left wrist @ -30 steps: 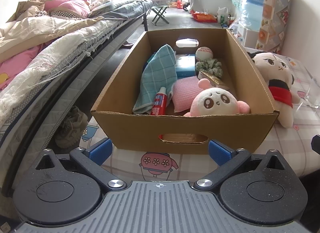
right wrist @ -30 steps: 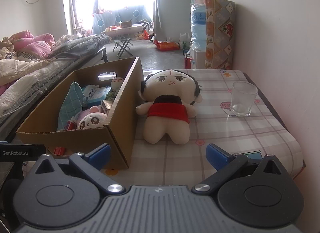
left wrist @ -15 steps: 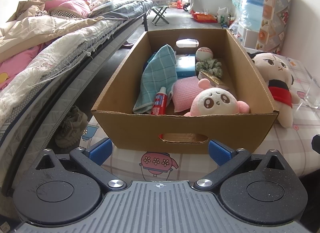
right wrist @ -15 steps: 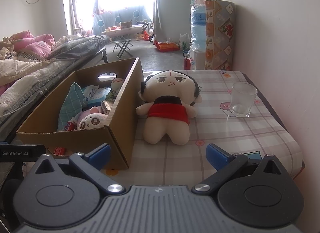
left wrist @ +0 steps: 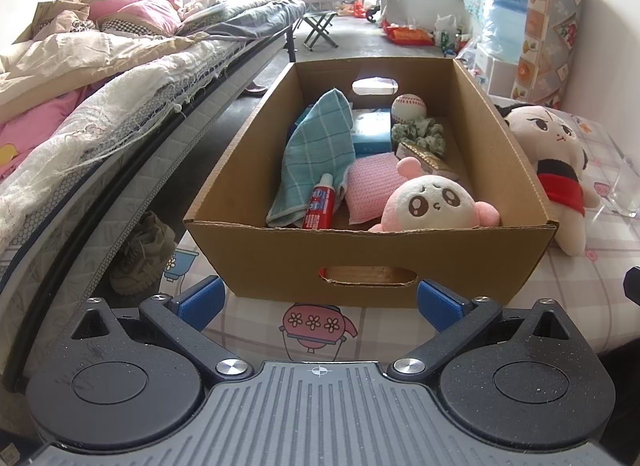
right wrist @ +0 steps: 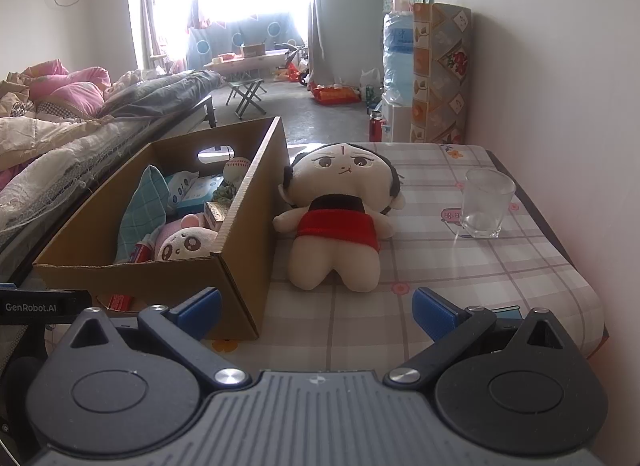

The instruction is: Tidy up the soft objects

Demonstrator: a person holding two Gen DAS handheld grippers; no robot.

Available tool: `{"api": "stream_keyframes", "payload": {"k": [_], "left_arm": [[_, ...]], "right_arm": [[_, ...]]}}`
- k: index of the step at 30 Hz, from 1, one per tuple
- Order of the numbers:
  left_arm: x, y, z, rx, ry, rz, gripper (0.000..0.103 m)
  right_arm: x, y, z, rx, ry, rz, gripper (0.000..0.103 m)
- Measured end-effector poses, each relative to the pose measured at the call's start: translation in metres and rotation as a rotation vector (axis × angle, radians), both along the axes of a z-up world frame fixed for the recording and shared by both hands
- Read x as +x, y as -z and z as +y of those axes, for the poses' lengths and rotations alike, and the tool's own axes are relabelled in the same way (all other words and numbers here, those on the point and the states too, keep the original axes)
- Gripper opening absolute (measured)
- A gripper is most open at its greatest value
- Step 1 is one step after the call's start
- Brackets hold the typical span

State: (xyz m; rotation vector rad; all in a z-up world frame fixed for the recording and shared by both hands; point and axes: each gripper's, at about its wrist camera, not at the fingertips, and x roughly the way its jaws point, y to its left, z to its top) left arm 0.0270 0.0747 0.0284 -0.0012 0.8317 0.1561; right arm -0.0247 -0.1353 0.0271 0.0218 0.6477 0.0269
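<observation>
Beside the box (right wrist: 240, 266), a doll (right wrist: 340, 221) lies untouched.

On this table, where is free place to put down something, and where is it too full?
Bare tablecloth lies between the red-dressed doll and the glass, and along the near edge before both. The cardboard box is crowded; the doll lies tight beside its wall.

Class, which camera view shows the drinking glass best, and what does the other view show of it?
The right wrist view: the glass stands whole and upright on the tablecloth, right of the doll. The left wrist view catches only a distorted sliver of it at the right edge, behind the doll.
</observation>
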Motion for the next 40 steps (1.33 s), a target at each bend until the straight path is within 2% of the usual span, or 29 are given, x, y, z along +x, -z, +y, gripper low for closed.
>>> {"api": "stream_keyframes", "payload": {"k": [40], "left_arm": [[0.0018, 0.0013, 0.0038, 0.002, -0.013, 0.013, 0.103]], "right_arm": [[0.0011, 0.0032, -0.0005, 0.014, 0.003, 0.001, 0.103]]}}
